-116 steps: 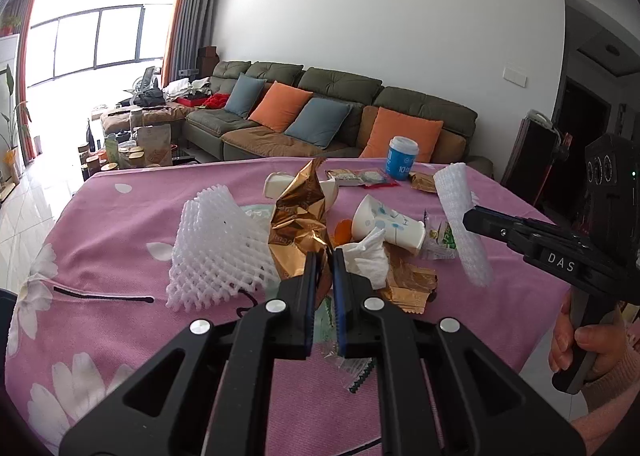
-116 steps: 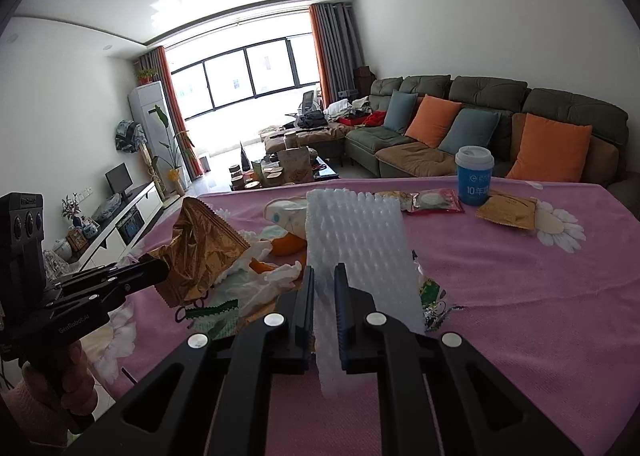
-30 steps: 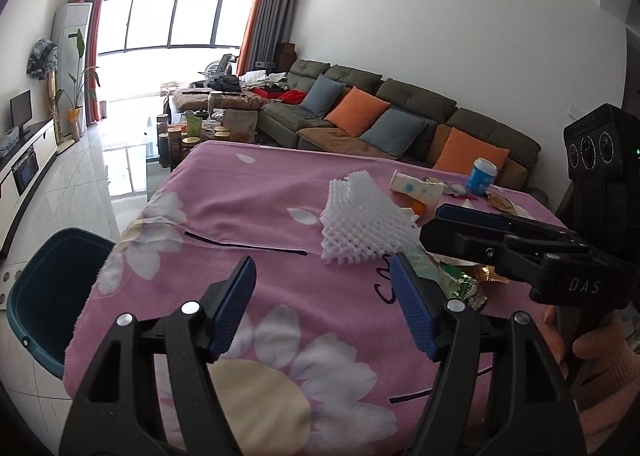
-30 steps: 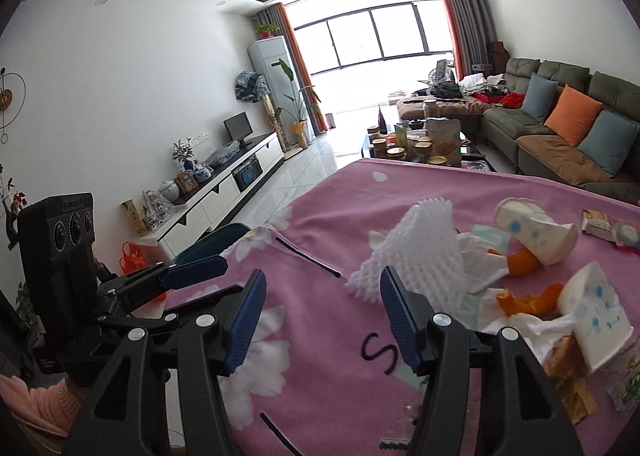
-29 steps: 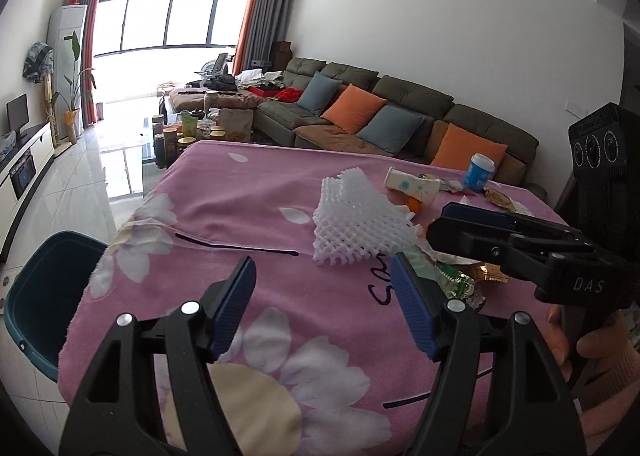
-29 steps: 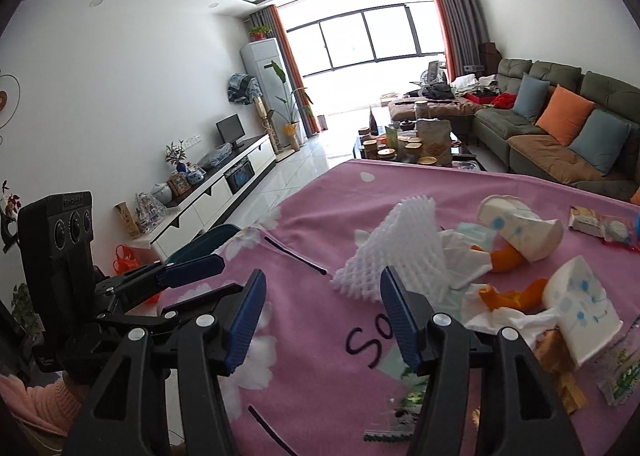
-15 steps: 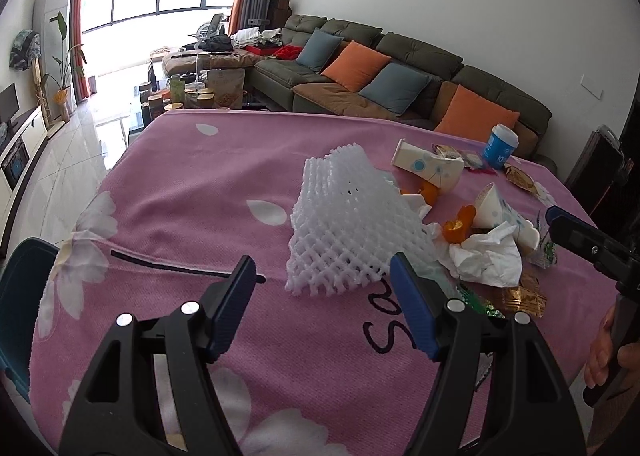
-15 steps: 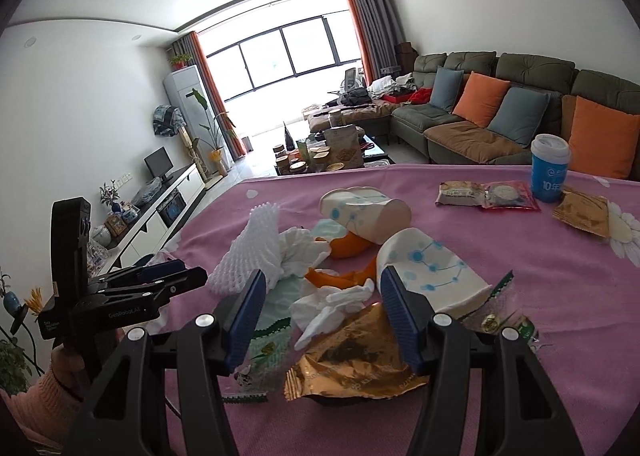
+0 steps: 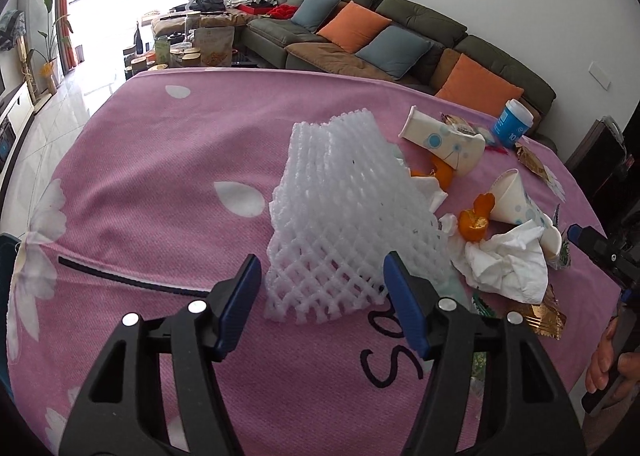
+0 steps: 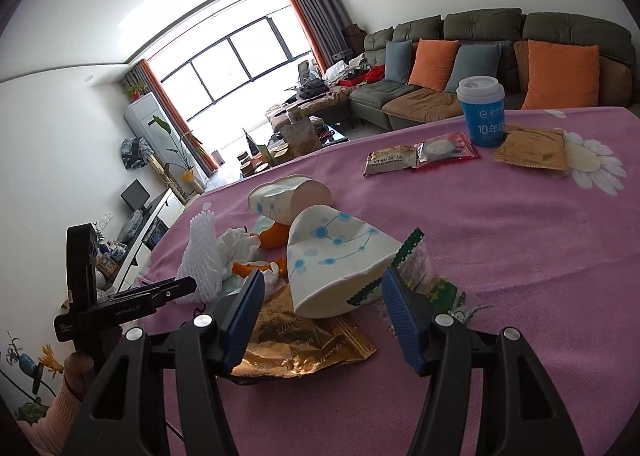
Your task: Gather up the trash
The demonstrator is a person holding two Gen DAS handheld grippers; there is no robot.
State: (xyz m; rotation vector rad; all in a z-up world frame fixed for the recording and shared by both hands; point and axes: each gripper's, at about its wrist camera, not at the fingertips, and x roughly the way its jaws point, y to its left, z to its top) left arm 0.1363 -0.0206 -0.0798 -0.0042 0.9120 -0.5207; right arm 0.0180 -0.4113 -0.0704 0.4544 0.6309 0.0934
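So the trash is all piled on the table (image 9: 168, 160), which is covered in a pink flowered cloth. The left gripper (image 9: 322, 288) is pointed down at a white foam net (image 9: 348, 216); its jaws are closing, with the near edge of the net seen between them but not pinched yet. The right gripper (image 10: 322, 304) is held with jaws apart and nothing grasped, lined up on a squashed paper cup (image 10: 336, 260) that's lying on a gold foil wrapper (image 10: 304, 344). Orange peel (image 9: 474, 222), a crumpled tissue (image 9: 508, 260) and a second paper cup (image 9: 444, 146) are scattered beside the net. A blue lidded cup (image 10: 482, 112) is left standing upright at the far side.
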